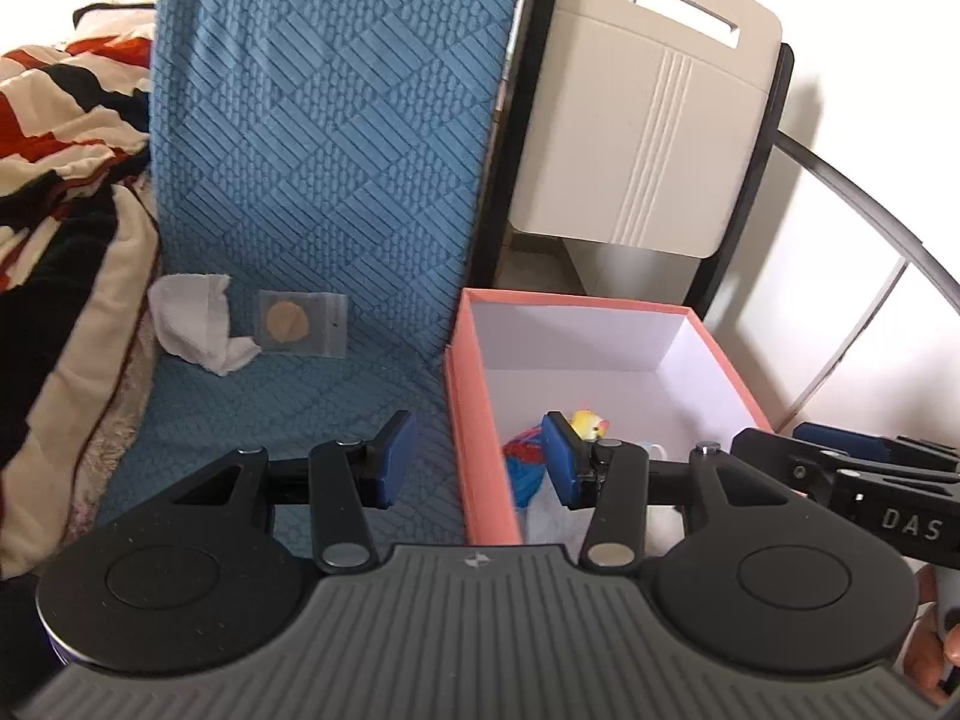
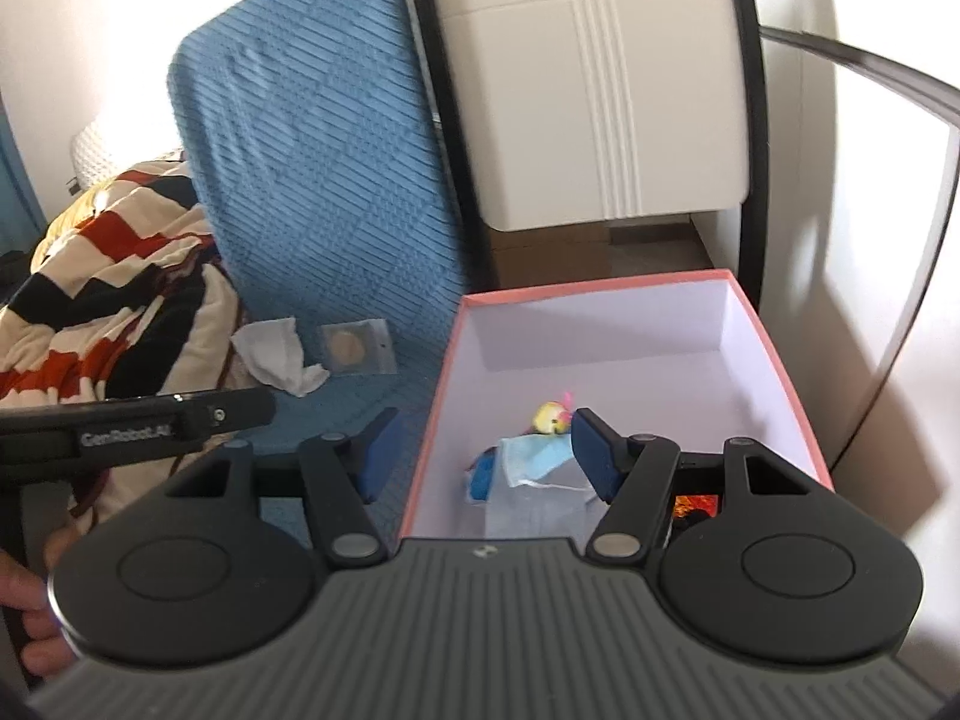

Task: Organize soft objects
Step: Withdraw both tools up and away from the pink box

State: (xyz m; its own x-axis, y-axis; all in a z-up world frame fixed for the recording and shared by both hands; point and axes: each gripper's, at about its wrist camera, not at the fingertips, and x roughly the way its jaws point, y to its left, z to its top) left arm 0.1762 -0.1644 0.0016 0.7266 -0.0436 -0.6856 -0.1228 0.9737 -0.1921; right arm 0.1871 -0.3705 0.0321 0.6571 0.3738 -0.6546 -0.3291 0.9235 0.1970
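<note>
A pink box (image 1: 459, 396) with a white inside stands on the blue textured seat cover (image 1: 336, 138); it also shows in the right wrist view (image 2: 447, 372). Inside lie a yellow plush toy (image 1: 591, 423) (image 2: 551, 417), a blue and red soft item (image 1: 522, 468) and a blue face mask (image 2: 534, 459). A crumpled white cloth (image 1: 192, 321) (image 2: 276, 354) and a small clear bag with a tan round pad (image 1: 303, 324) (image 2: 357, 347) lie on the seat. My left gripper (image 1: 480, 459) is open and empty over the box's left wall. My right gripper (image 2: 486, 456) is open and empty over the box.
A striped red, black and cream blanket (image 1: 60, 180) (image 2: 120, 300) is heaped at the left. A cream plastic chair back (image 1: 648, 120) (image 2: 600, 90) stands behind the box. A white wall is at the right.
</note>
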